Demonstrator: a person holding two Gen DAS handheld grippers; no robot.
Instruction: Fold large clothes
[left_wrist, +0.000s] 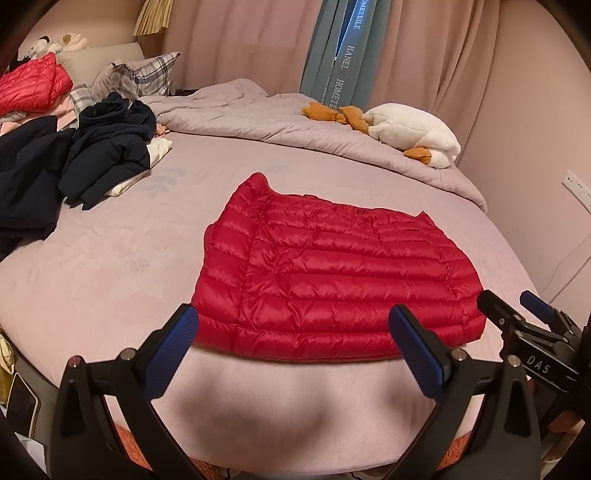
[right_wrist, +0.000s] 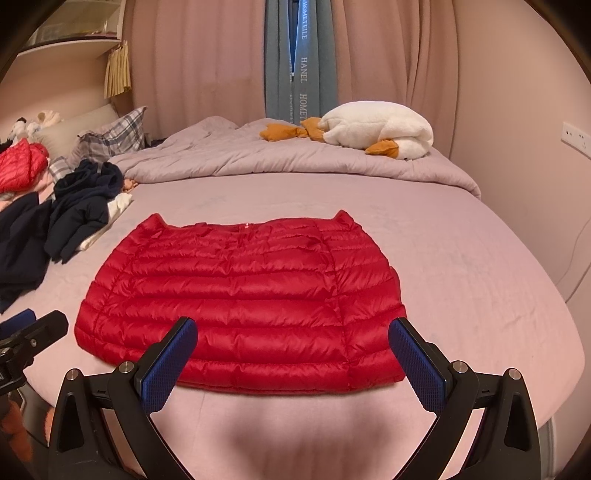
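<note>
A red quilted down jacket (left_wrist: 332, 273) (right_wrist: 240, 295) lies flat and folded on the pink bed sheet (left_wrist: 110, 266) (right_wrist: 461, 277), its hem toward me. My left gripper (left_wrist: 293, 328) hovers open just in front of that hem, blue pads wide apart, nothing between them. My right gripper (right_wrist: 293, 336) is likewise open at the near hem, holding nothing. In the left wrist view the right gripper (left_wrist: 517, 310) shows at the right edge by the jacket's right corner. In the right wrist view the left gripper (right_wrist: 33, 325) shows at the left edge.
A heap of dark navy clothes (left_wrist: 74, 162) (right_wrist: 74, 214) lies at the left of the bed, with another red jacket (left_wrist: 29, 85) behind it. A rumpled duvet (left_wrist: 295, 122) and a white plush goose (left_wrist: 410, 129) (right_wrist: 376, 129) sit at the far end. Curtains and a wall lie beyond.
</note>
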